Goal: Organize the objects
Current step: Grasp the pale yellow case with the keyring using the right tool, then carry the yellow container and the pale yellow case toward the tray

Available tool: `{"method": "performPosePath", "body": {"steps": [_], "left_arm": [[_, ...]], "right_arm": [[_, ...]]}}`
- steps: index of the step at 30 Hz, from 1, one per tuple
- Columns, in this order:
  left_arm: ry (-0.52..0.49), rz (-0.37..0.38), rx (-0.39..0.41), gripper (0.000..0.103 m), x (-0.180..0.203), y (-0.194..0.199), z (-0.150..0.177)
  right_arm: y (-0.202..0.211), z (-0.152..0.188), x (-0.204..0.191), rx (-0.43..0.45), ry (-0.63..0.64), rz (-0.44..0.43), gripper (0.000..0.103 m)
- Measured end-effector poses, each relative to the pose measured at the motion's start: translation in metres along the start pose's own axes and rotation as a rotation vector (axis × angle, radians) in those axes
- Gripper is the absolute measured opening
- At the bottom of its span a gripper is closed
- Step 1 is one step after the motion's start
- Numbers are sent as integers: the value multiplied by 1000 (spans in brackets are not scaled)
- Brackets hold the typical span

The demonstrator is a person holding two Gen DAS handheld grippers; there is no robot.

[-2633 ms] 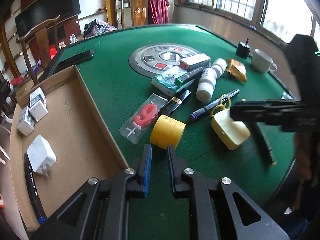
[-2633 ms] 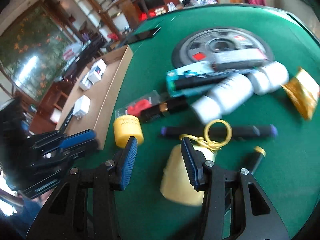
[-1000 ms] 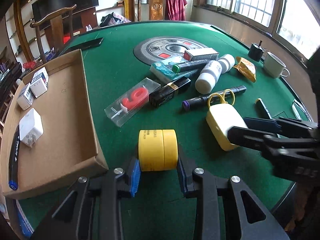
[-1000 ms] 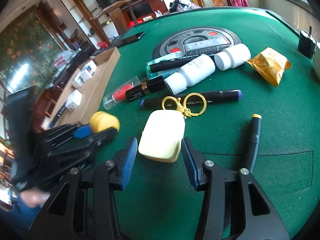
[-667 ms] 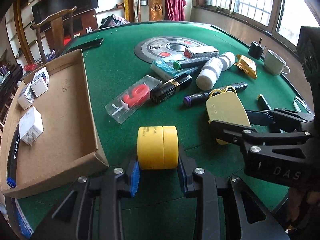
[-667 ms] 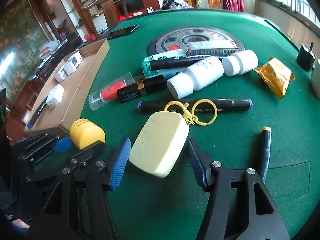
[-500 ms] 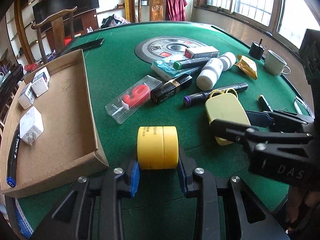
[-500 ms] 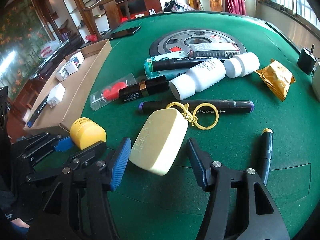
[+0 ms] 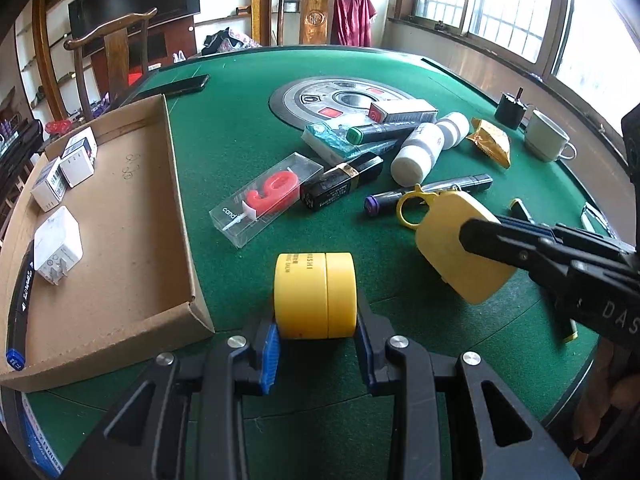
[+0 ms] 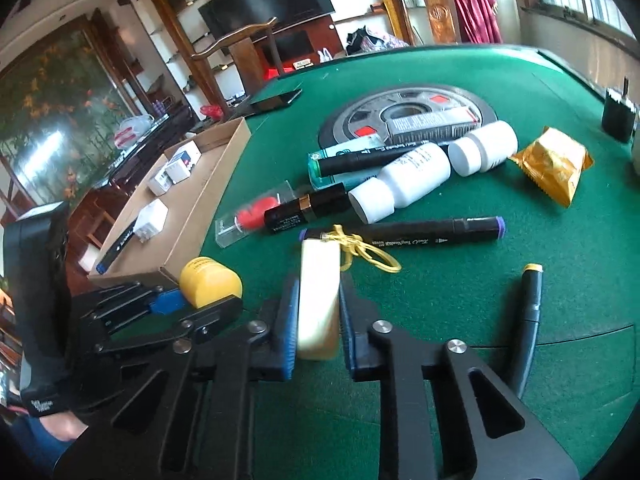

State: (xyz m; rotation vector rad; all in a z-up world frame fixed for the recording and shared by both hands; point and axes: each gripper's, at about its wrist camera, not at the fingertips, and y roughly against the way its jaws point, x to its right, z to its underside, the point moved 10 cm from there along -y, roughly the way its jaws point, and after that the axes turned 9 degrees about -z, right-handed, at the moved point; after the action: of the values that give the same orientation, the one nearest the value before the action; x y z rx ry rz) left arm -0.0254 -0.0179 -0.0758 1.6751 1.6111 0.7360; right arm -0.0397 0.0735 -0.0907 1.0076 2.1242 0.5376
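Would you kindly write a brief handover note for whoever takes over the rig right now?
Left gripper: shut on the yellow jar.
Right gripper: jaws just closed on the pale yellow case, gripped edge-on.
Cardboard tray: holds white boxes, a charger and a pen.
Left: carry both items over, then clear the markers, bottles, candle pack and the remaining items from the green table.

Bare green felt between cardboard tray and clutter.
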Motion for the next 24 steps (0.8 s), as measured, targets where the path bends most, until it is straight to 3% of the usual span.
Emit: {"method": "performPosePath", "body": {"steps": [9,24], "left_arm": [[-18,-19,1,32,2,-2,0],[41,43,61,32,-6,23,-14]], "right_arm": [[-14,11,1,-89,66,78,18],[10,0,-13,-12,60,11,18]]}}
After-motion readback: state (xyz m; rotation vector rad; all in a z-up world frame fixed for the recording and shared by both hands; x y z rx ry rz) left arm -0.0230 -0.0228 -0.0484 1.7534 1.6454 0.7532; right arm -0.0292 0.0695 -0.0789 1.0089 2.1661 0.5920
